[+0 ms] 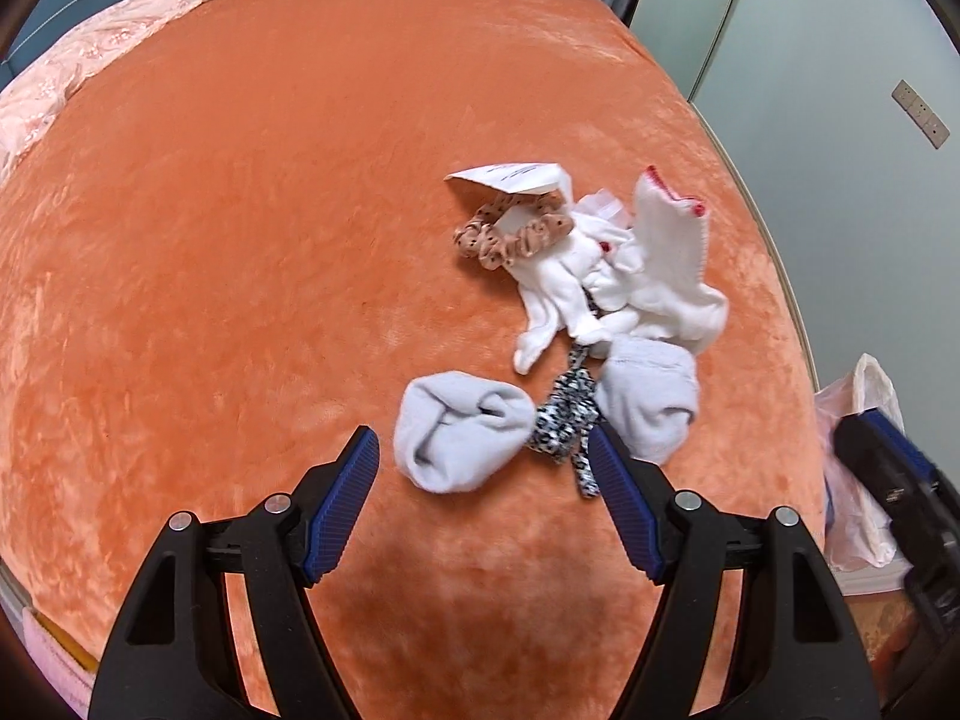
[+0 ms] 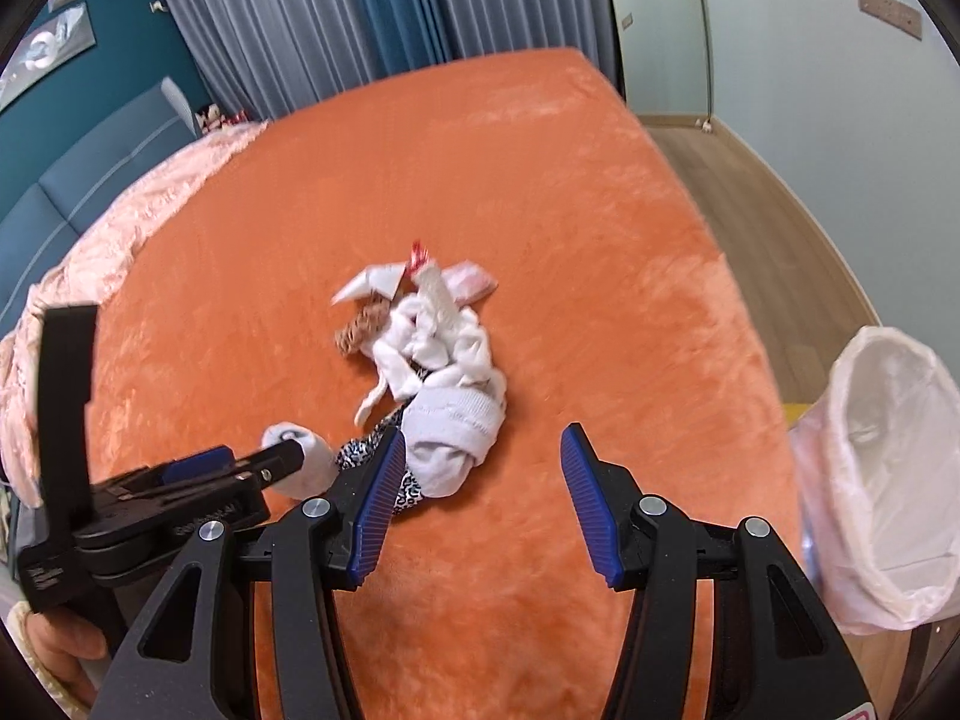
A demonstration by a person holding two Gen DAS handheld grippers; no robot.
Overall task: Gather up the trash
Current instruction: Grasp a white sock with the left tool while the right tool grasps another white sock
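Left wrist view: the left hand-held gripper (image 1: 483, 468) hovers wide open, empty, with the rolled sock (image 1: 459, 432) on the bed (image 1: 240, 210) just ahead between its fingers; the right hand-held gripper (image 2: 480, 474), also wide, sits farther off.

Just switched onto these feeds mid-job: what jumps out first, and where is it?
The plush orange bed cover fills both views, and on it, right of centre, sits one heap: white socks, a pale blue rolled sock, a tan dotted scrunchie and a white paper scrap. Beyond the bed's right edge stands a white plastic-lined bin. The left gripper and right gripper are open, holding nothing.
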